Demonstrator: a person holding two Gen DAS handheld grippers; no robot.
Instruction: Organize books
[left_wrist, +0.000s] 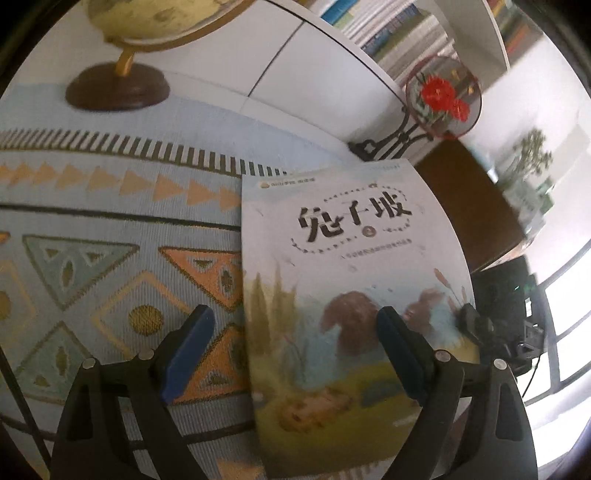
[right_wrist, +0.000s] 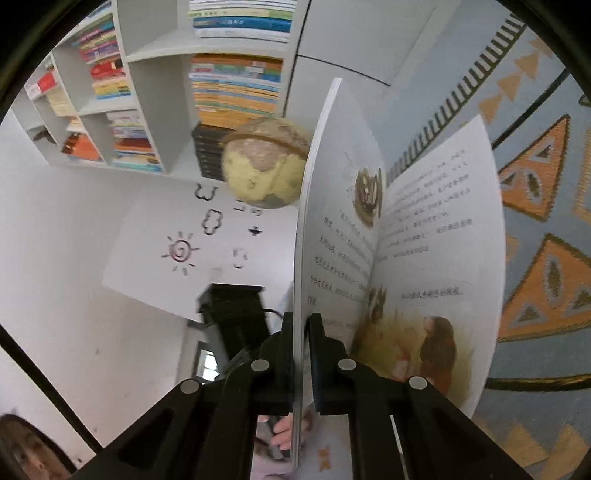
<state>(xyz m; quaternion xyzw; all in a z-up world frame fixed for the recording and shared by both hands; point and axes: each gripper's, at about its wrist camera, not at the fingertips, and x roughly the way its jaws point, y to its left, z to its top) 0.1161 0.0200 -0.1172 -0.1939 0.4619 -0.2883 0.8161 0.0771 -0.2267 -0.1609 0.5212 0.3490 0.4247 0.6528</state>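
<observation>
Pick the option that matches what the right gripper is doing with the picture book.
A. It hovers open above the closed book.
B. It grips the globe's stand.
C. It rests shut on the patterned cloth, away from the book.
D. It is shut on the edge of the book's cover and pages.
D: in the right wrist view the right gripper is closed on the thin edge of the picture book, whose inner pages fan open beside it.
</observation>
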